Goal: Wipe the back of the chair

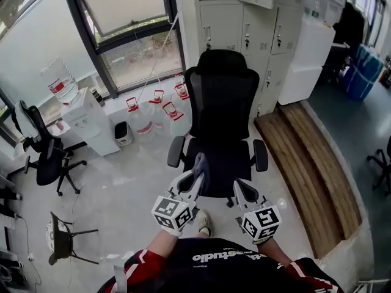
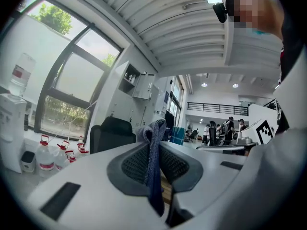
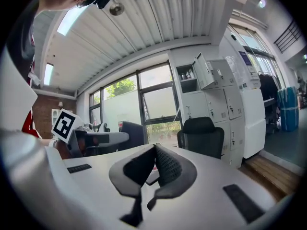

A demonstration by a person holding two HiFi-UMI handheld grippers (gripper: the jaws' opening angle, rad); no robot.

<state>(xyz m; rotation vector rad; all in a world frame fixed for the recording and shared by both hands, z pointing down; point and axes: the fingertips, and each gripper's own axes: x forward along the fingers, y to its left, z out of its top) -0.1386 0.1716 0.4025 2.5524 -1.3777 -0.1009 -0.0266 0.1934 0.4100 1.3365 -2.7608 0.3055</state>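
Observation:
A black mesh office chair point(image 1: 222, 108) faces me in the head view, its backrest and headrest upright beyond the seat. My left gripper point(image 1: 194, 174) is shut on a grey-blue cloth point(image 1: 201, 168), held over the seat's front left corner. In the left gripper view the cloth point(image 2: 154, 162) hangs pinched between the dark pads, and the chair point(image 2: 112, 133) shows ahead at the left. My right gripper point(image 1: 242, 189) is shut with nothing in it, near the seat's front right. The right gripper view shows the chair point(image 3: 201, 135) ahead, a little right of the jaws.
Water jugs point(image 1: 156, 110) with red caps stand by the window. A water dispenser point(image 1: 85, 119) is at the left, another black chair point(image 1: 43, 151) beyond it. Grey lockers point(image 1: 263, 23) stand behind the chair. A wooden platform point(image 1: 308, 163) runs along the right.

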